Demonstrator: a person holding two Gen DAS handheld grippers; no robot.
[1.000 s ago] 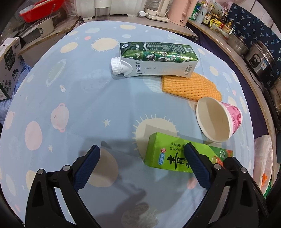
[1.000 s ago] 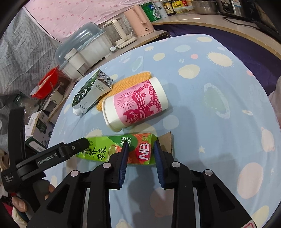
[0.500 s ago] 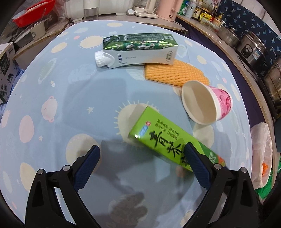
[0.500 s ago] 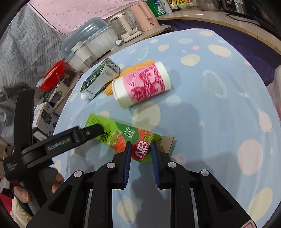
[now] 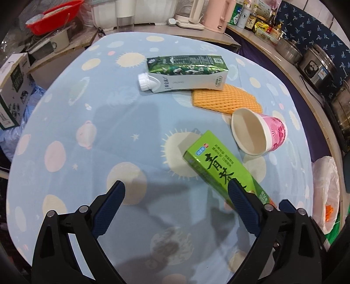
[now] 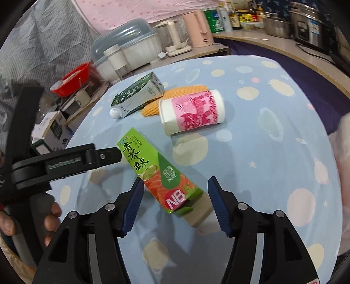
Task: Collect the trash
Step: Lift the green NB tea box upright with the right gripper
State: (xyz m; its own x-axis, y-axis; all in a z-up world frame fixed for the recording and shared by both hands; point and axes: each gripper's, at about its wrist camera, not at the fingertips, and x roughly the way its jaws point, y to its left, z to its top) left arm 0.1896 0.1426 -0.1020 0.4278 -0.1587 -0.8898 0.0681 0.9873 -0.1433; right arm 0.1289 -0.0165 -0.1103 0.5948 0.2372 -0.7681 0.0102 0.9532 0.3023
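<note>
A long green box (image 5: 221,166) lies on the round blue table (image 5: 109,109); in the right wrist view the box (image 6: 157,170) lies between my right gripper's fingers. My right gripper (image 6: 175,196) is open, its fingers on either side of the box's near end. My left gripper (image 5: 175,196) is open and empty, its right finger (image 5: 240,203) beside the box. Behind lie a pink-and-white paper cup (image 5: 258,135) on its side, an orange foam net (image 5: 225,100) and a green-and-white milk carton (image 5: 186,74). The cup (image 6: 192,113), net (image 6: 175,96) and carton (image 6: 137,96) show in the right view too.
A white plastic bag (image 5: 326,187) hangs off the table's right edge. A counter with kettles, bottles and pots (image 5: 284,45) curves behind. Cardboard boxes (image 5: 13,91) and a red basin (image 5: 52,17) stand at the left.
My right gripper was shut on the green box's end and has opened. The box swung round with its far end toward the cup. My left gripper stayed open.
</note>
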